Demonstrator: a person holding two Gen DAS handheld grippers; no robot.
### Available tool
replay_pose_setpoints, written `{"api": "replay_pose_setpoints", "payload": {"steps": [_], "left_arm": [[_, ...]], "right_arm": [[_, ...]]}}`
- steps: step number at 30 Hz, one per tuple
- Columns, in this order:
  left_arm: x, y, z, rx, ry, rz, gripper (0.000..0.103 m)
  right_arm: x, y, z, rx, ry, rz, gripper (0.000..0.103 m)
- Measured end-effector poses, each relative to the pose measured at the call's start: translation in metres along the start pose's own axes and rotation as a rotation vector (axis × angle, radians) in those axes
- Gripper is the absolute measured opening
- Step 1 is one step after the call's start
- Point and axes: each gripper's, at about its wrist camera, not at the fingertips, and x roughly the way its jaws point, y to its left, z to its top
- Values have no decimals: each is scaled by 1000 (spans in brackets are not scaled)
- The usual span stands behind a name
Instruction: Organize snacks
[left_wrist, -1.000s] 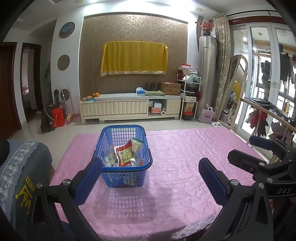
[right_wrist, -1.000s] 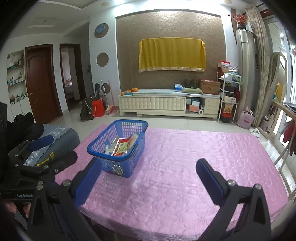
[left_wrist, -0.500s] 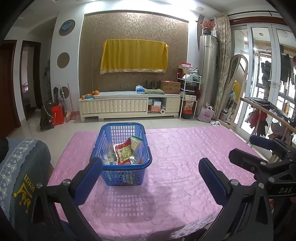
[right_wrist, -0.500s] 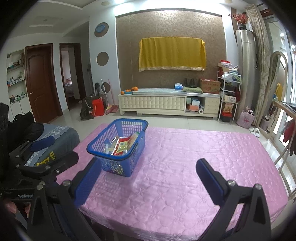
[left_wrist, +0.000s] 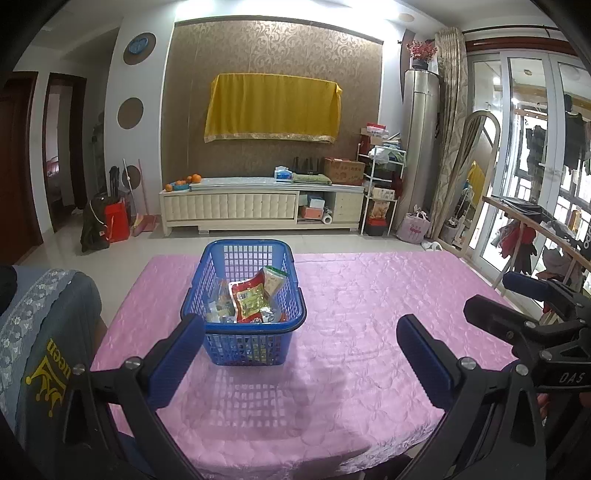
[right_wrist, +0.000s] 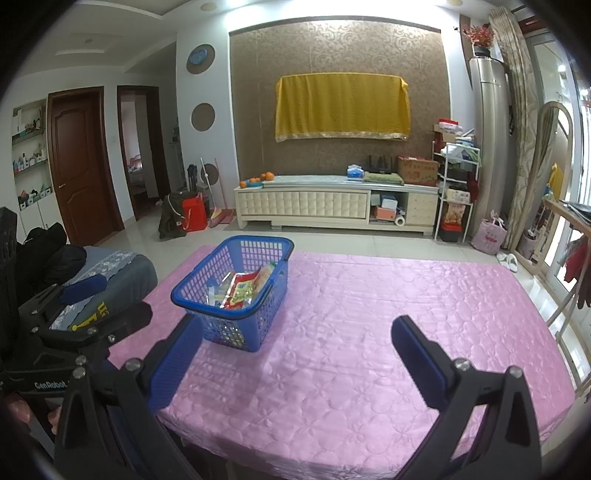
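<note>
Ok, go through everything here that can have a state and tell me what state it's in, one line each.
Blue basket: upright on the table, holding snack packets, nothing gripping it.
Red snack packet: inside the basket, leaning on the others.
Left gripper: fingers wide open, empty.
Right gripper: fingers wide open, empty.
Pink tablecloth: spread flat over the table.
Brown door: shut.

Bright ceiling glare (fisheye-warped edges), sharp
</note>
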Motion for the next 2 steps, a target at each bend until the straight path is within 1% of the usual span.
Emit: {"api": "replay_pose_setpoints", "payload": {"steps": [2], "left_arm": [[0,1,0,-4,3,-5,103]], "right_arm": [[0,0,0,0,-1,-1,103]]}}
